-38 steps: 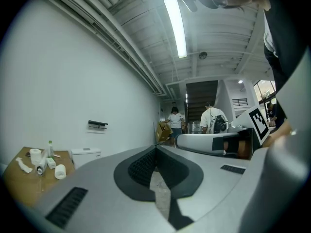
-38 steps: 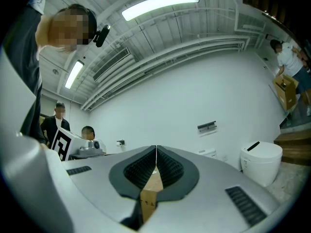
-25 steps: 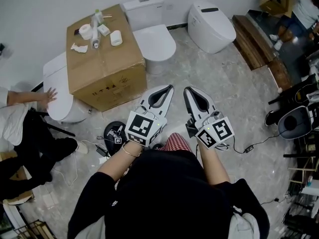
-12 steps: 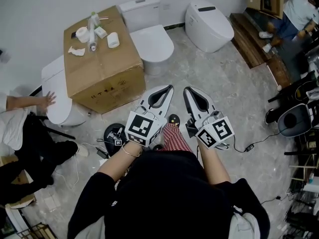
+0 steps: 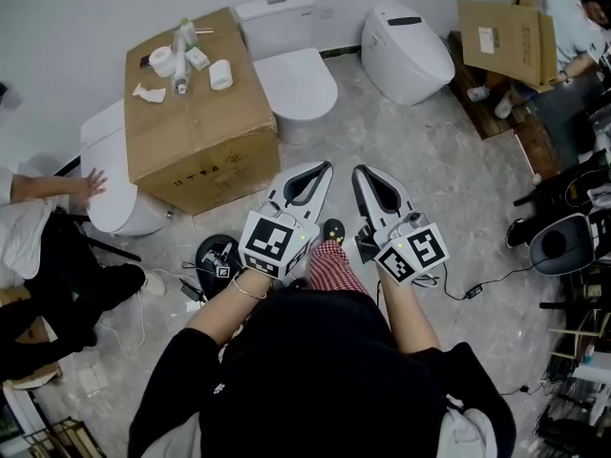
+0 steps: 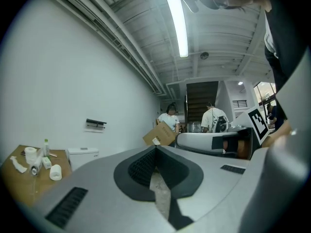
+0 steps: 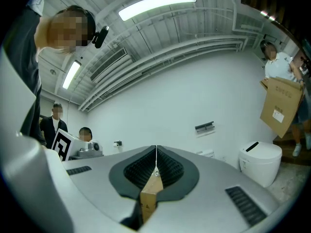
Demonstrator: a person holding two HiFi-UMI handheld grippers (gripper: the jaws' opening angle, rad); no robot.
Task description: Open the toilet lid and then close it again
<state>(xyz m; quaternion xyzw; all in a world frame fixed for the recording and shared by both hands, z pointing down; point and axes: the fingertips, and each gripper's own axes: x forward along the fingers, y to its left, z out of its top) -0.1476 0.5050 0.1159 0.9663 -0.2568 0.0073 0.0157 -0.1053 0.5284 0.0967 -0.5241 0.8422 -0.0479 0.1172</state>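
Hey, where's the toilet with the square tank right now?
In the head view, that toilet stands top centre against the wall, between the big cardboard box at left and the rounded tankless toilet at right.

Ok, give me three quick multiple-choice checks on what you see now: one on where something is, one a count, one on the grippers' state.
1. Where do the paper rolls lie?
A) on top of the cardboard box
B) on the floor
C) on a toilet seat

2. How many toilets show in the head view?
A) one
B) three
C) five

3. How do the jaws of the left gripper and the right gripper stand?
A) both wide open
B) the left one shut on a lid
C) both shut, nothing held

Answers:
1 A: the rolls sit on the box's top, beside a bottle.
2 B: there is a left toilet, a middle toilet and a right toilet.
3 C: in each gripper view the tips meet with nothing between them.
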